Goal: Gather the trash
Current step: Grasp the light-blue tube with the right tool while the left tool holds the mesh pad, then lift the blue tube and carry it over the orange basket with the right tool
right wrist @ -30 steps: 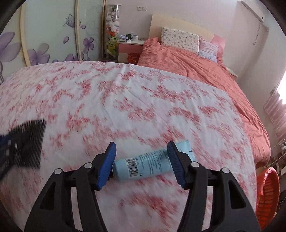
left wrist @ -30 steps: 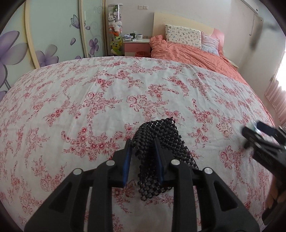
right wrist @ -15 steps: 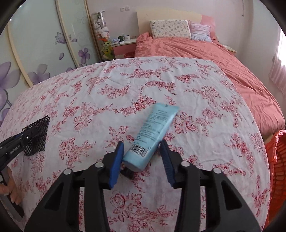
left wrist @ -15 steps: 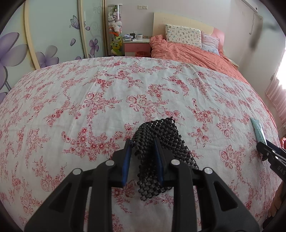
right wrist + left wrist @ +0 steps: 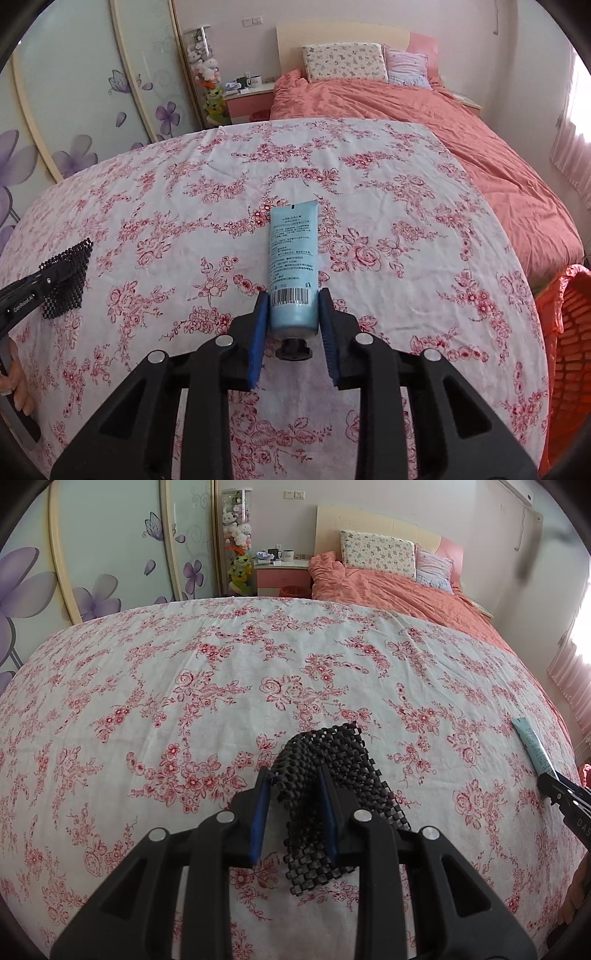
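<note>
Floral bedspread (image 5: 221, 672) beneath left gripper (image 5: 293, 775) pinching crumpled black mesh mat (image 5: 332, 775), right gripper (image 5: 293, 299) clamping pale-blue barcoded tube (image 5: 293, 254).

The left hand-held gripper (image 5: 291, 782) points forward over the near part of the bed, its blue-padded fingers (image 5: 258, 808) closed to a narrow gap and pinching what lies between them. The right hand-held gripper (image 5: 291, 306) sits toward the bed's right edge, level with it, its fingers (image 5: 327, 325) likewise drawn in and clamped. Both are held low and roughly parallel.
</note>
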